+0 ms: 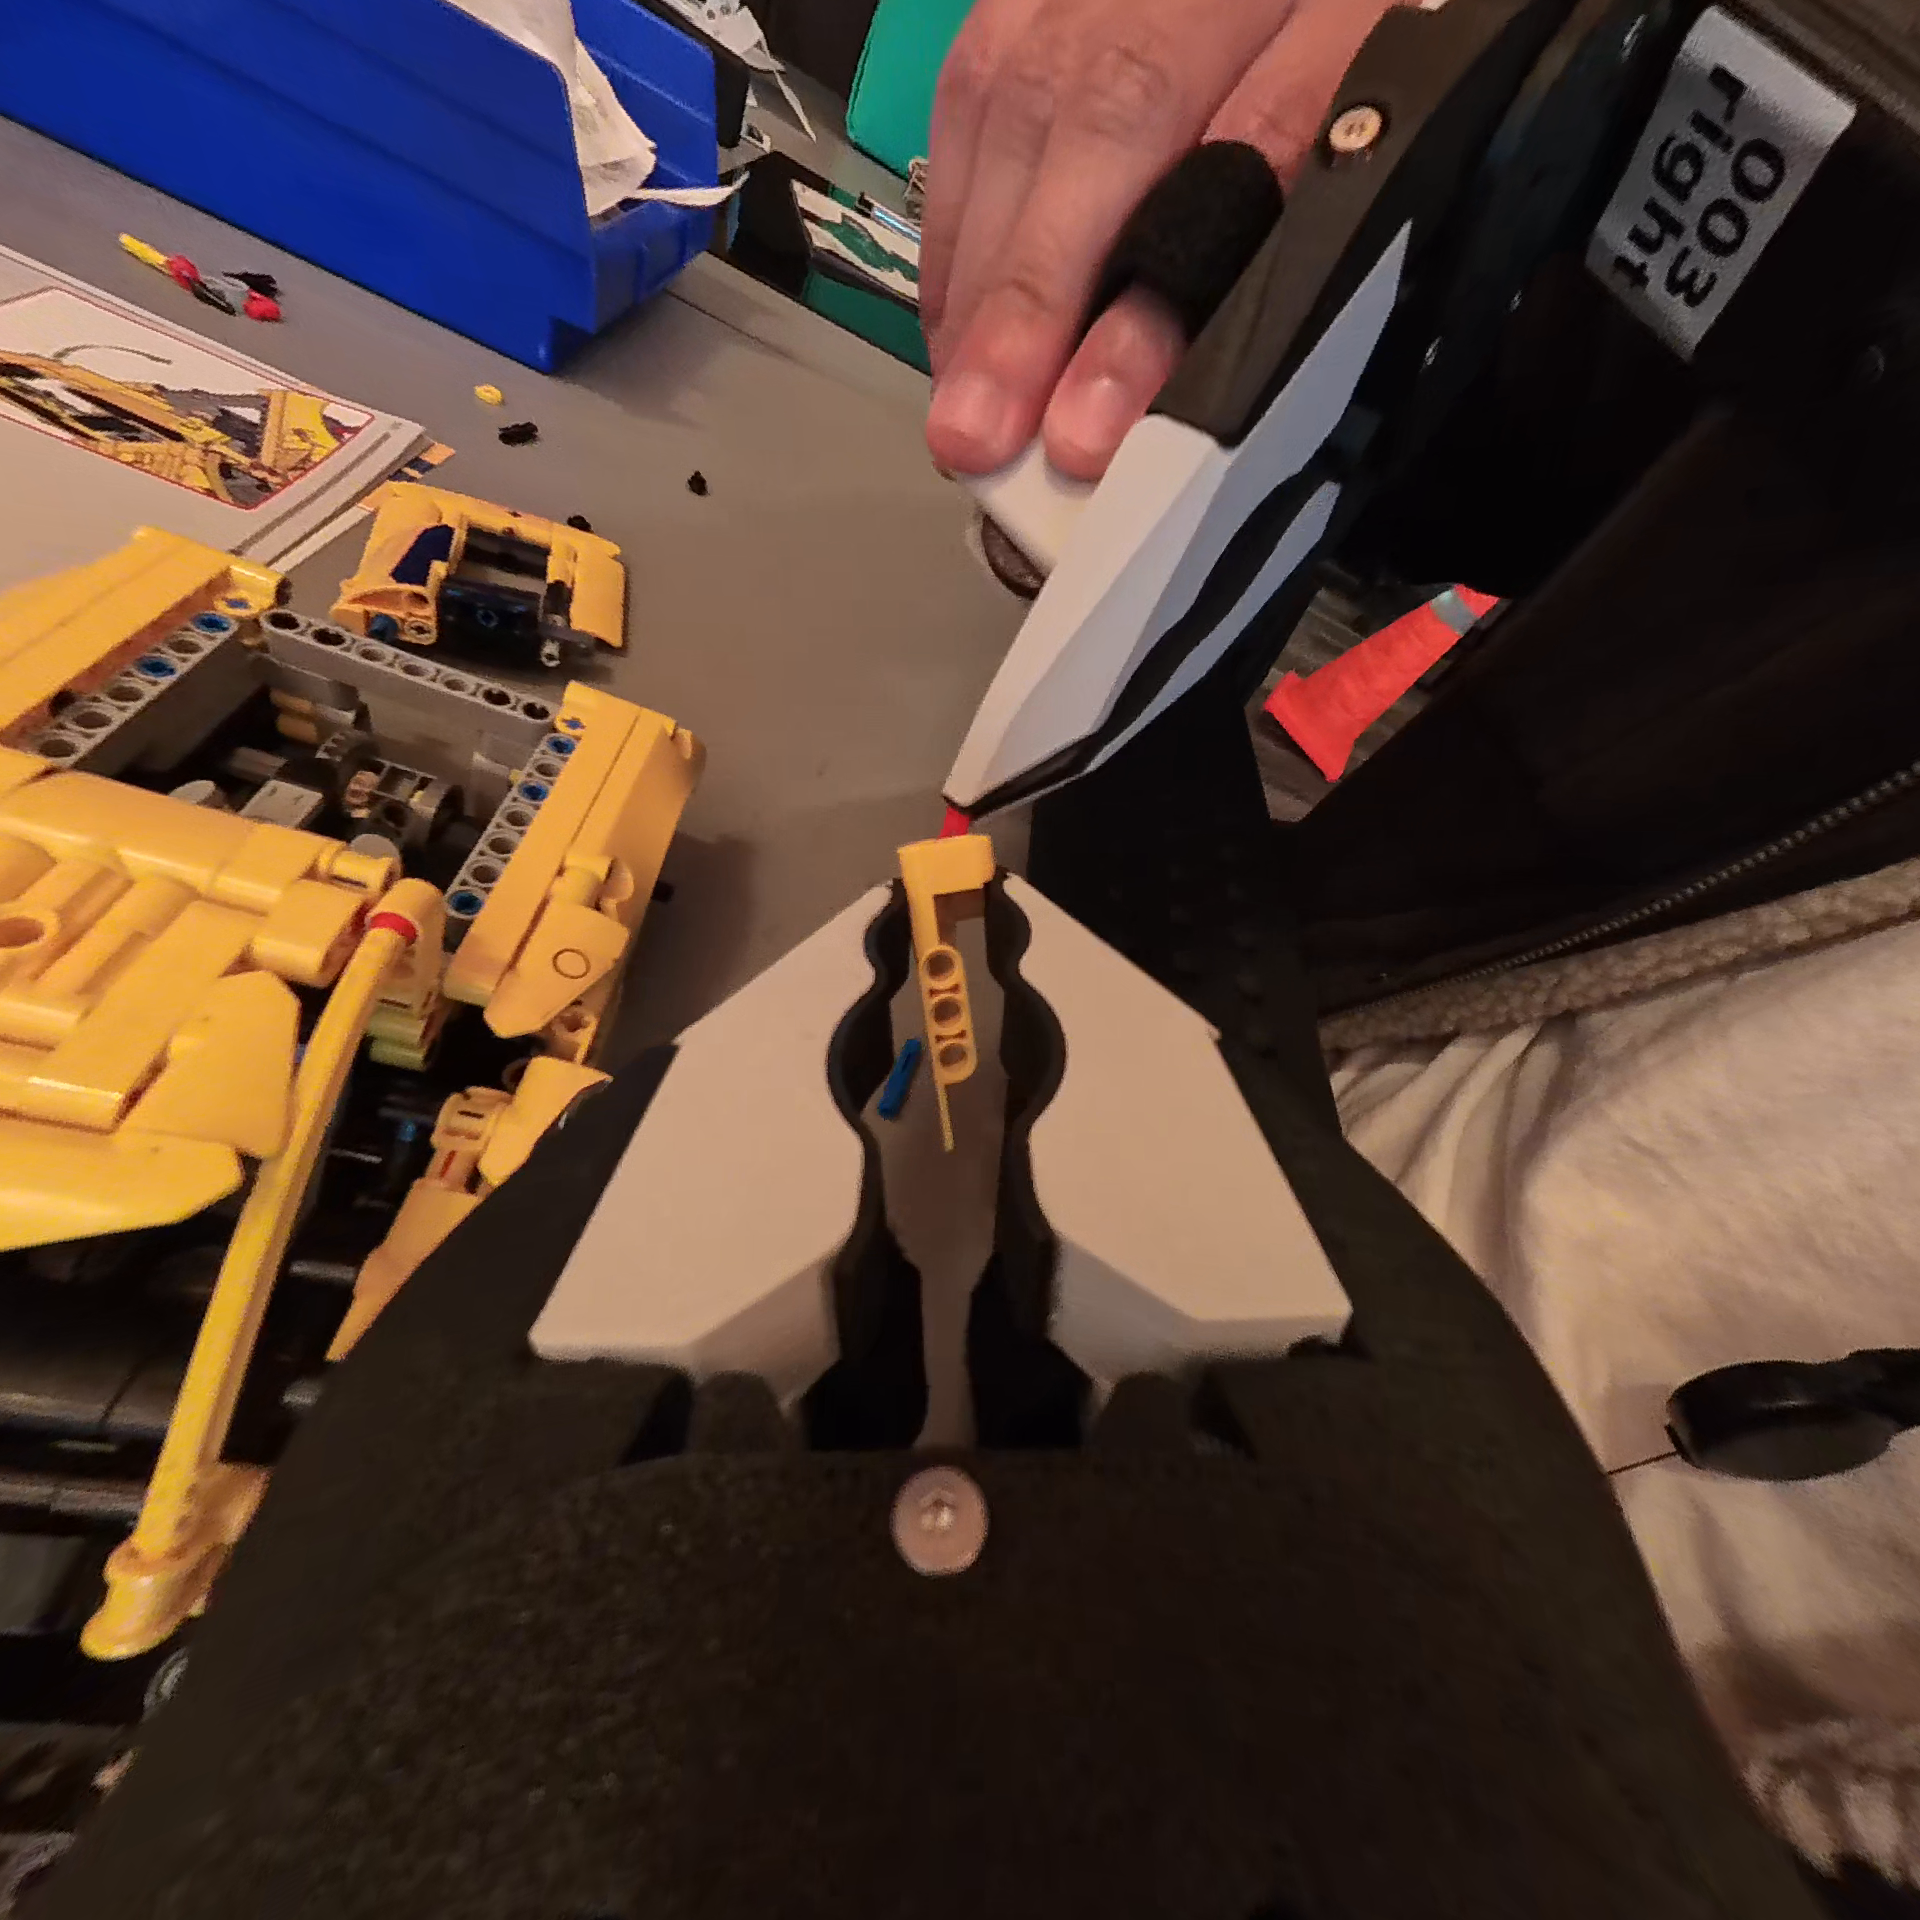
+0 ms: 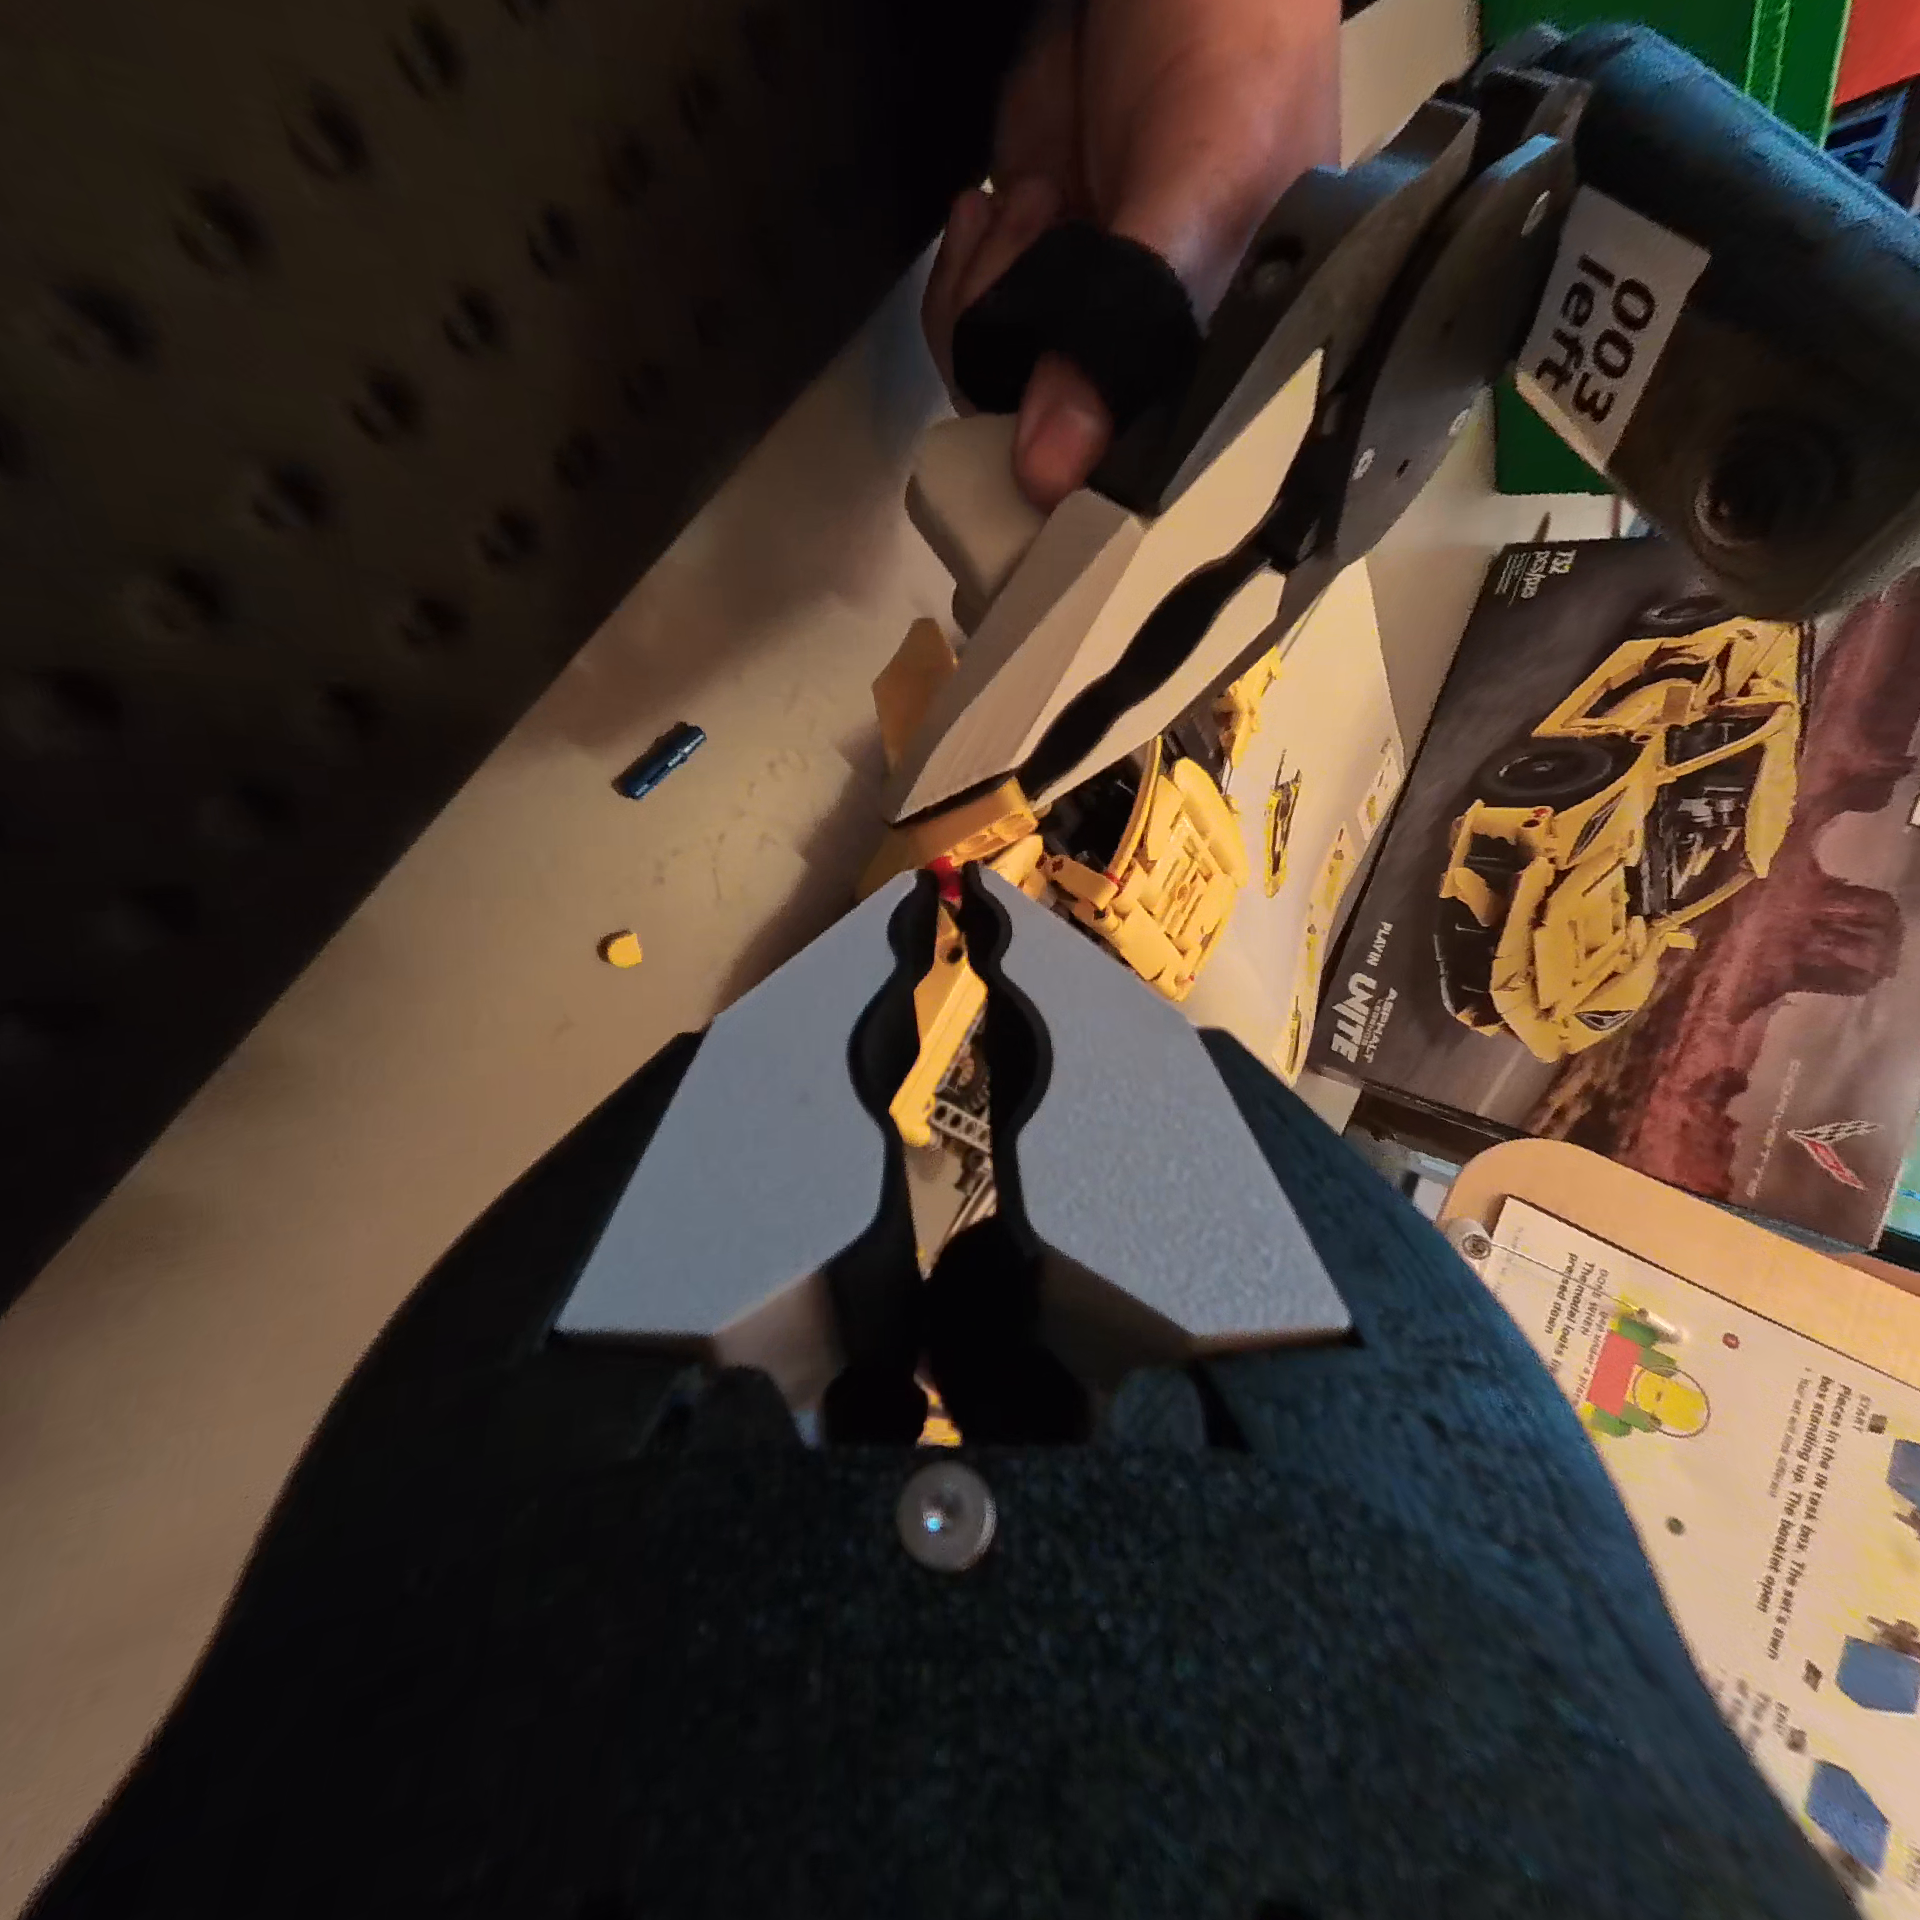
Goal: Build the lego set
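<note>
Left gripper [image 1: 940, 883] pinches a small yellow beam piece [image 1: 943, 971] at its tips, jaws pressed onto it; the piece stands roughly upright between the fingers. Right gripper [image 2: 940, 883] comes tip to tip with it, jaws nipped on a tiny red pin [image 1: 954, 823] that sits right at the top of the yellow beam piece. Whether pin and beam touch is hard to tell. Half-built yellow car model [image 1: 260, 914] lies on the grey table [image 1: 810, 623], left of the beam piece. Separate yellow sub-assembly [image 1: 488, 582] sits beyond the car model, instruction booklet [image 1: 187, 405] farther back. Blue bin [image 1: 416, 156] behind that. Set box [image 2: 1621, 883] is visible in the right wrist view.
</note>
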